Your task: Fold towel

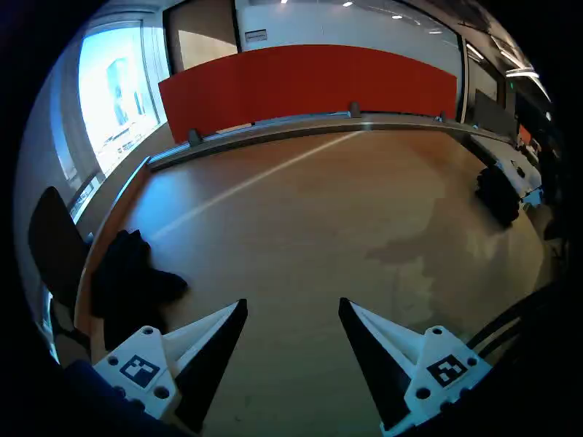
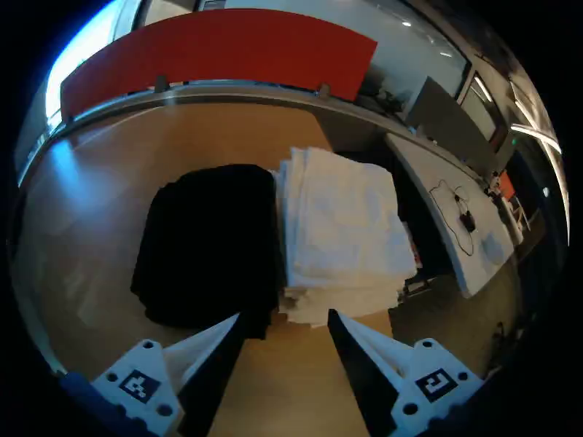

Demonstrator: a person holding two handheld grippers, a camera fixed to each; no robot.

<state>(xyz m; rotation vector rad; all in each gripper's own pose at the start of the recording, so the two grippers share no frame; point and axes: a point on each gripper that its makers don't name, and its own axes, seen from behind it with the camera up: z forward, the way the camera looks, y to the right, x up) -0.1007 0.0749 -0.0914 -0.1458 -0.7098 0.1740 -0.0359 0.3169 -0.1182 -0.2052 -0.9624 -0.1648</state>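
Observation:
In the right gripper view a stack of folded white towels (image 2: 341,229) lies on the wooden table (image 2: 211,135), with a stack of black towels (image 2: 208,244) touching its left side. My right gripper (image 2: 284,320) hovers open just before the near edge of both stacks, nothing between its fingers. In the left gripper view my left gripper (image 1: 293,309) is open over bare wooden tabletop (image 1: 313,218). A crumpled black cloth (image 1: 127,280) lies at the table's left edge, left of that gripper. Another dark pile (image 1: 499,193) sits at the far right edge.
A red partition (image 1: 306,84) runs along the table's far side, with a metal rail below it. A dark chair back (image 1: 55,247) stands at the left. A neighbouring white desk (image 2: 452,211) with a cable lies right of the table. Bright windows are at the left.

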